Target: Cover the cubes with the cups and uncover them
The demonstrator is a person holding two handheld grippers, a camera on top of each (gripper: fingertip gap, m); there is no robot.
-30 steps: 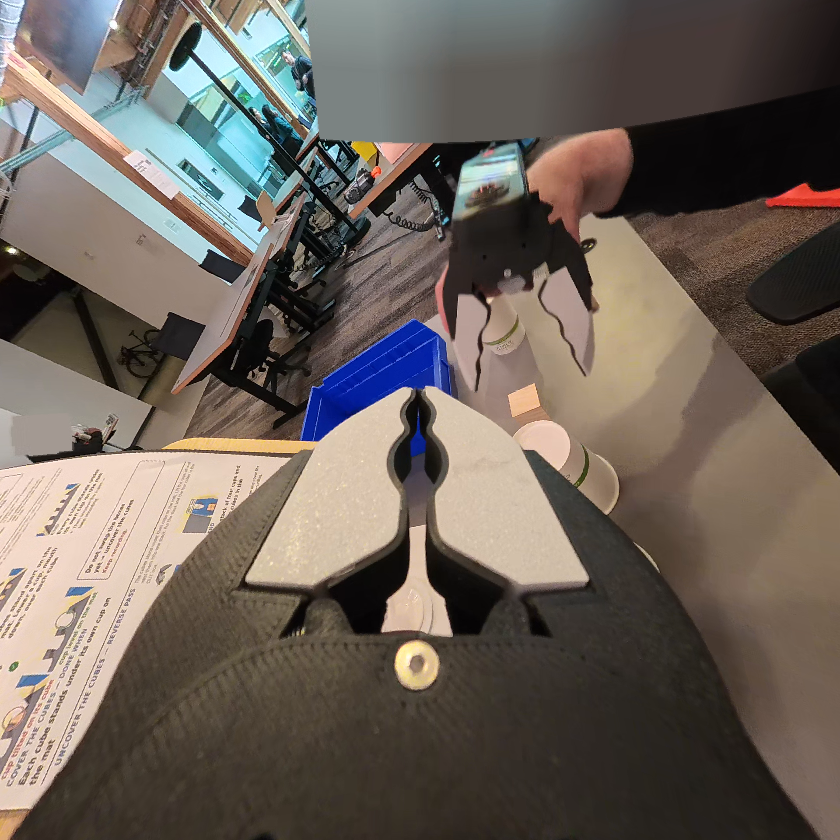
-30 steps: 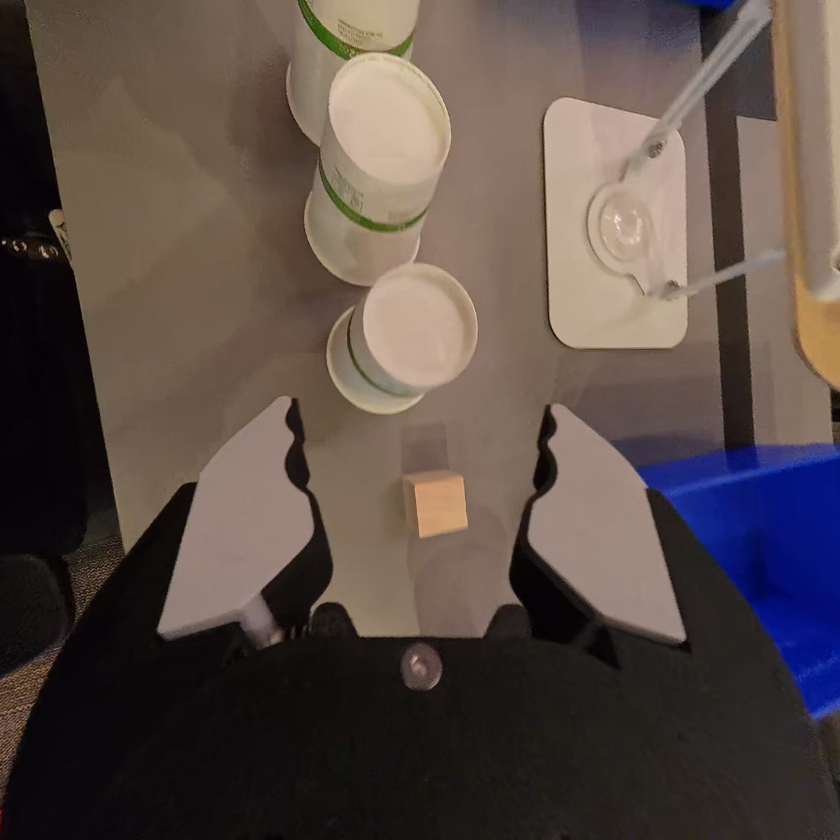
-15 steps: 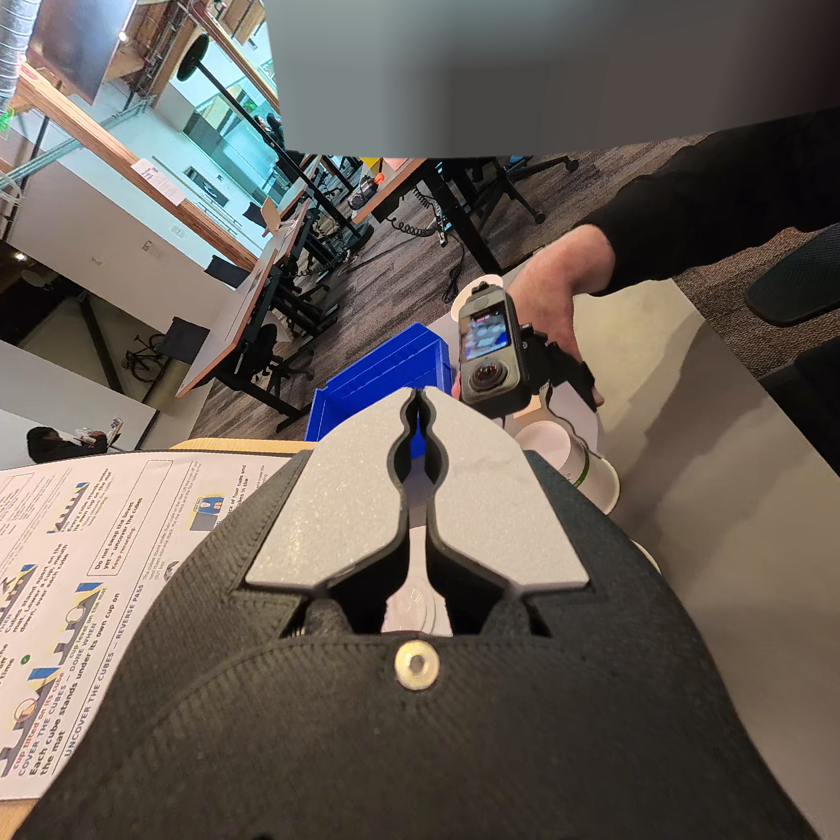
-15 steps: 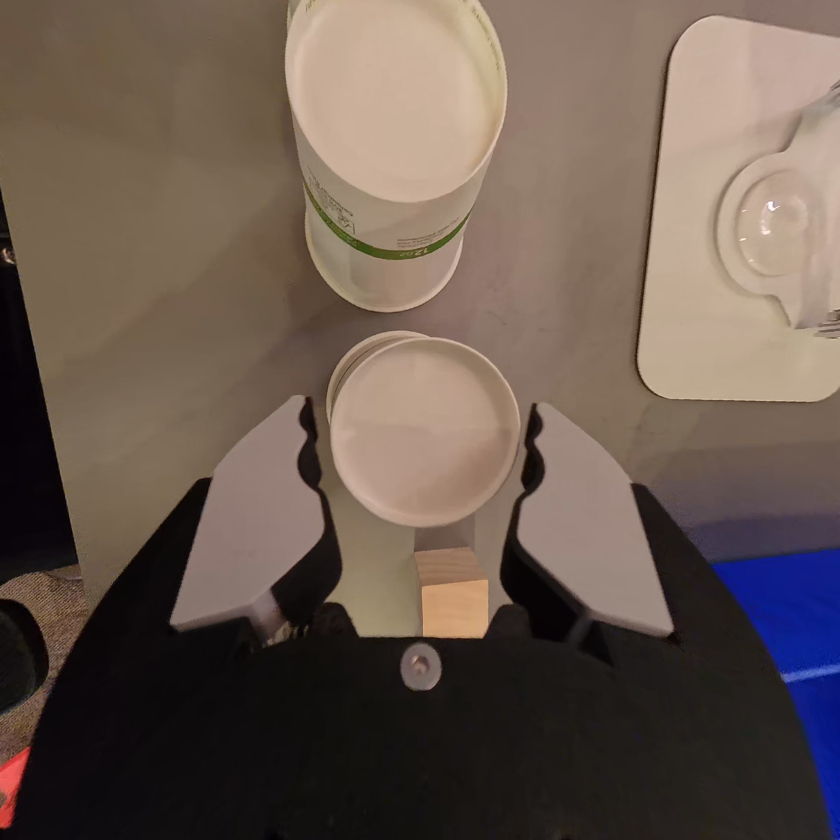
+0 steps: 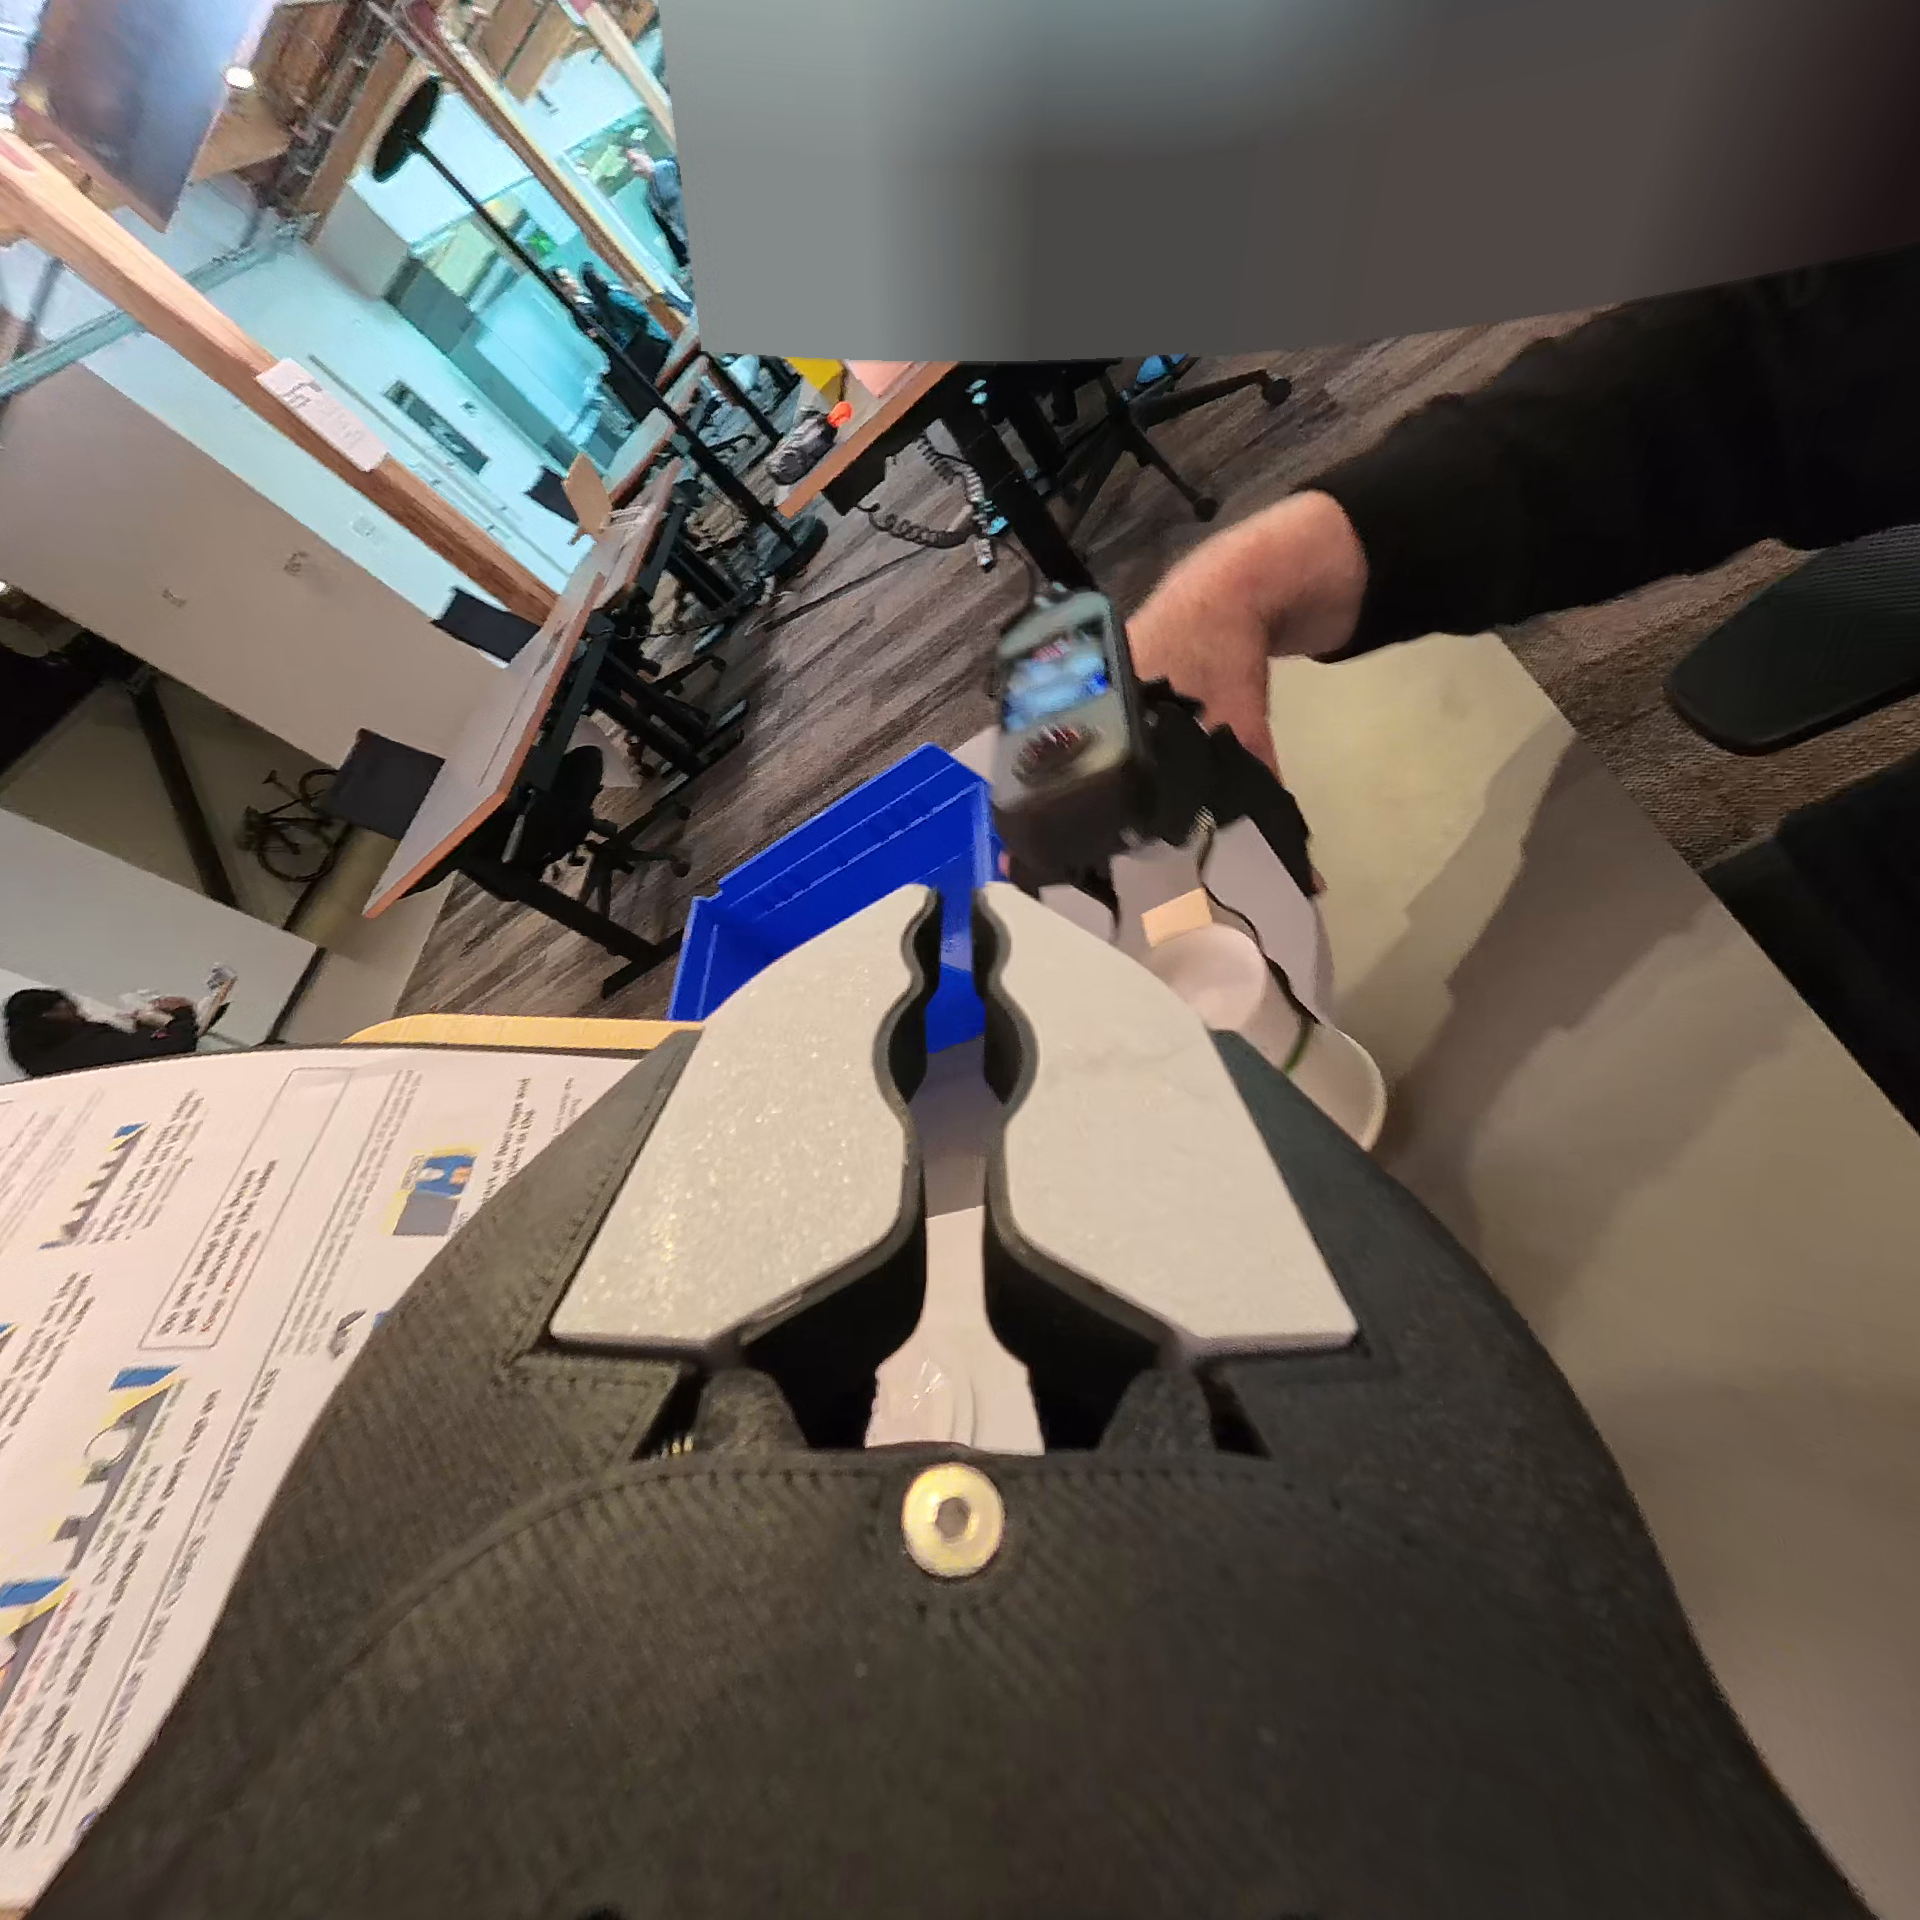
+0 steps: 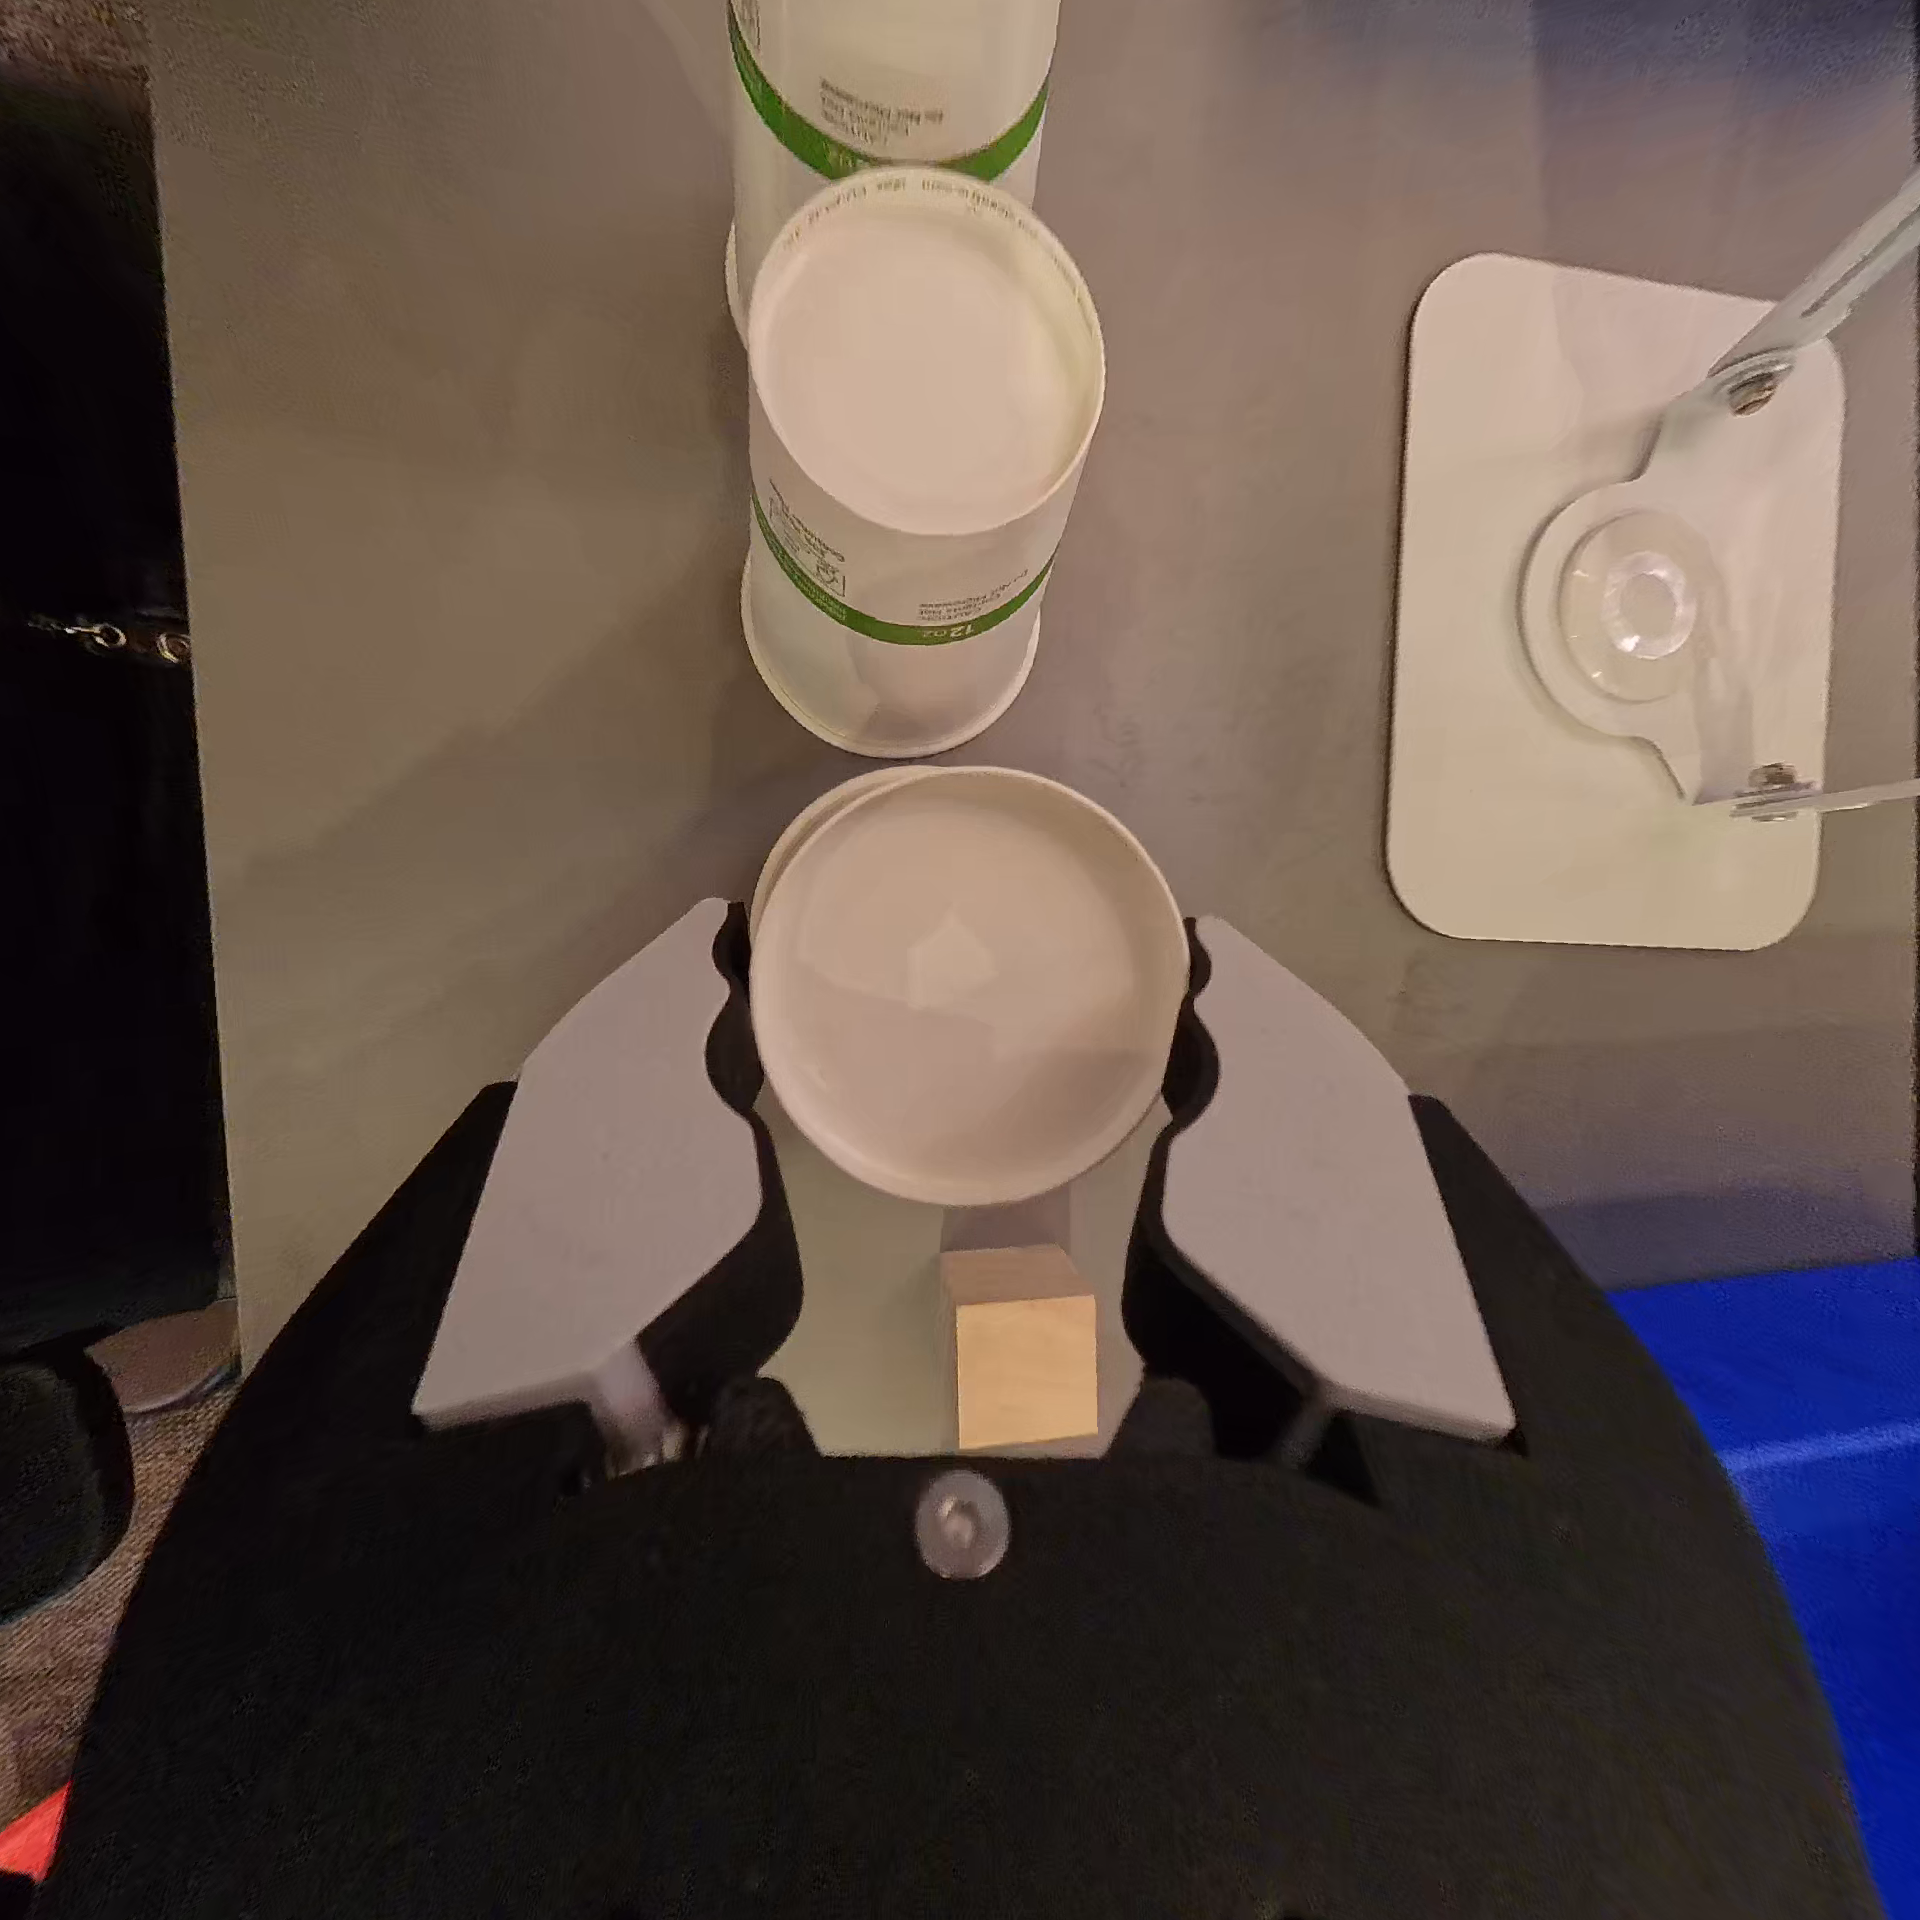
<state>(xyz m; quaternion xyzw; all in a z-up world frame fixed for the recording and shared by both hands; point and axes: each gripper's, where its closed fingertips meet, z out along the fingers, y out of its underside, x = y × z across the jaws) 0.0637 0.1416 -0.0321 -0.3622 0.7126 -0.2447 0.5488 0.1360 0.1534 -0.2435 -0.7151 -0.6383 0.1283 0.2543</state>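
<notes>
My right gripper is shut on the nearest white paper cup, which is upside down; its fingers press on both sides. A bare wooden cube sits on the grey table between the fingers, behind that cup. A second upside-down cup with a green band stands just beyond, and a third cup beyond that. My left gripper is shut and empty, off to the side. In the left wrist view the cube and a cup show under a person's hand.
A white pad with a clear stand lies to the right of the cups. A blue bin is at the lower right and also shows in the left wrist view. A printed sheet lies by my left gripper. The table's left edge is close.
My right gripper moved from over the cube forward onto the nearest cup and closed its fingers on it. My left gripper has stayed in place.
</notes>
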